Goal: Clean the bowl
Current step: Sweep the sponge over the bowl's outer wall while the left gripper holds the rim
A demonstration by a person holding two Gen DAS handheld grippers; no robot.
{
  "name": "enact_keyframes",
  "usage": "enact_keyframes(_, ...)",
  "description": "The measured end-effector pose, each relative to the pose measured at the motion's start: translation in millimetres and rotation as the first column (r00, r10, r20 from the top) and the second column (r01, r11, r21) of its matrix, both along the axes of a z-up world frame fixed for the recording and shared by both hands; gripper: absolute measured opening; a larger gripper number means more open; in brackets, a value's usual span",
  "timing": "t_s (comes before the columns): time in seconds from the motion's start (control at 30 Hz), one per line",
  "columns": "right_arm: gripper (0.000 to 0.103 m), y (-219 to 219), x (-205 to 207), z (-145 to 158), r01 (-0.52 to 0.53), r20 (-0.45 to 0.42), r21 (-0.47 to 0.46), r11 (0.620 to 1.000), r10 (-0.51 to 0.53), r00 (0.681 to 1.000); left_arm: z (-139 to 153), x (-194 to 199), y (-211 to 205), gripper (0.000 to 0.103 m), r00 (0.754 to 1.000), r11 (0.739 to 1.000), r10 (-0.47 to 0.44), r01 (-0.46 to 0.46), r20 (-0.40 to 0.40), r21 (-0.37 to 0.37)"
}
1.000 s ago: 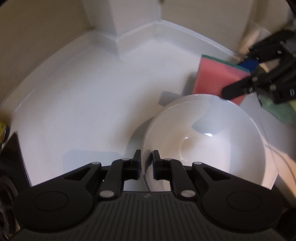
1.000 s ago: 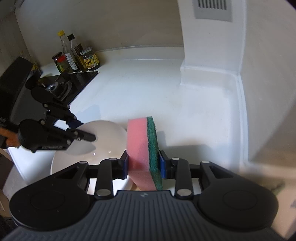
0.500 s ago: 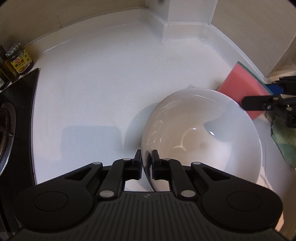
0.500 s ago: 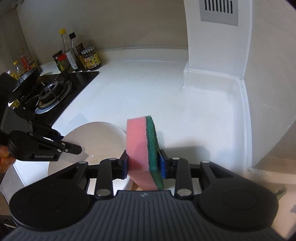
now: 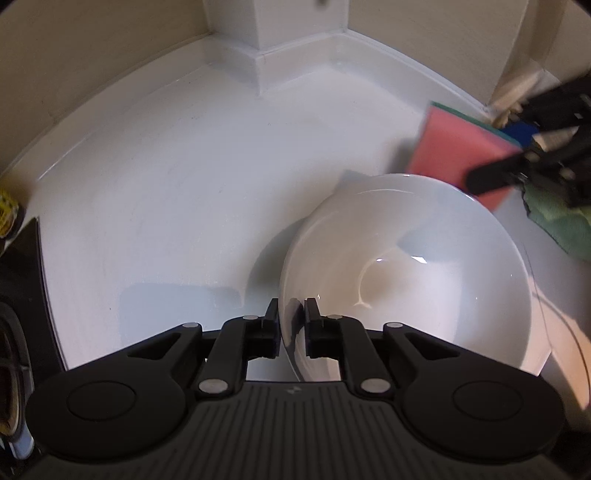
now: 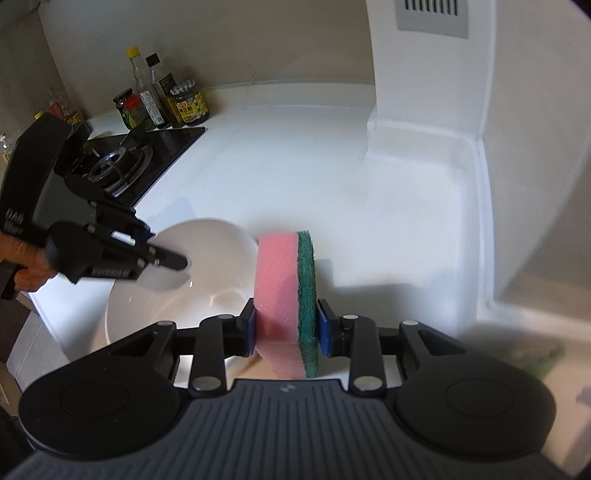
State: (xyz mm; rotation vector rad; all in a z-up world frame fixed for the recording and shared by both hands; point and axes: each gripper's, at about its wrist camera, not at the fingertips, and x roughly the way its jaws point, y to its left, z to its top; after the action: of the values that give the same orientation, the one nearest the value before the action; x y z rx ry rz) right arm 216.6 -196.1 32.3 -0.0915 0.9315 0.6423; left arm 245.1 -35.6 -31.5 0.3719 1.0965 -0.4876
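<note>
Left tongs (image 5: 290,317) pinch the rim of the white bowl (image 5: 406,273) above the tabletop (image 5: 166,192), while right tongs (image 6: 286,326) clamp a pink-green sponge (image 6: 284,295) just beside its far rim.

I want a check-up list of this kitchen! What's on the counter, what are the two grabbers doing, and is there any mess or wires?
Surface: white countertop, bare in the middle.
Job's things: white bowl, inside looks empty; pink and green sponge, upright beside the bowl's rim.
Clutter: green cloth at the counter's right edge; sauce bottles and jars by the back wall.
Grippers: left gripper has its jaws pinched on the bowl's near rim; right gripper has its jaws clamped on the sponge.
Cables: nothing seen.
Surroundings: gas stove at the left, wall vent on the white column, beige walls.
</note>
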Motion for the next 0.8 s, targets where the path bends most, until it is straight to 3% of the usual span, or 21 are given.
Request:
enact_keyframes(0.1,0.028,14.2,10.2,-1.2,-0.001,0.024,-0.015,1.000,0.001,1.000,1.5,-0.5,1.4,0.012,0.999,0.999,0.032,-0.032,-0.004,0.004)
enact_keyframes(0.2,0.028,20.1,13.7,-1.6,-0.003,0.028,-0.020,1.000,0.004,1.000,1.9,-2.8,8.4,0.012,0.988,0.988,0.153,-0.153,-0.019,-0.020)
enact_keyframes(0.43,0.028,15.3,11.3,-4.6,0.010,0.019,0.024,1.000,-0.010,1.000,3.0,-28.2,10.0,0.010,0.921,0.919,0.389,-0.389,-0.013,-0.055)
enact_keyframes(0.53,0.028,17.6,9.4,-5.0,0.015,0.024,0.022,1.000,-0.015,1.000,-0.6,-23.5,11.8,0.010,0.918,0.916,0.397,-0.397,-0.006,-0.065)
enact_keyframes(0.8,0.028,13.1,-9.5,-3.5,0.033,0.041,0.005,0.999,-0.034,0.999,-5.2,-6.9,11.1,0.010,0.961,0.957,0.276,-0.276,-0.013,-0.086)
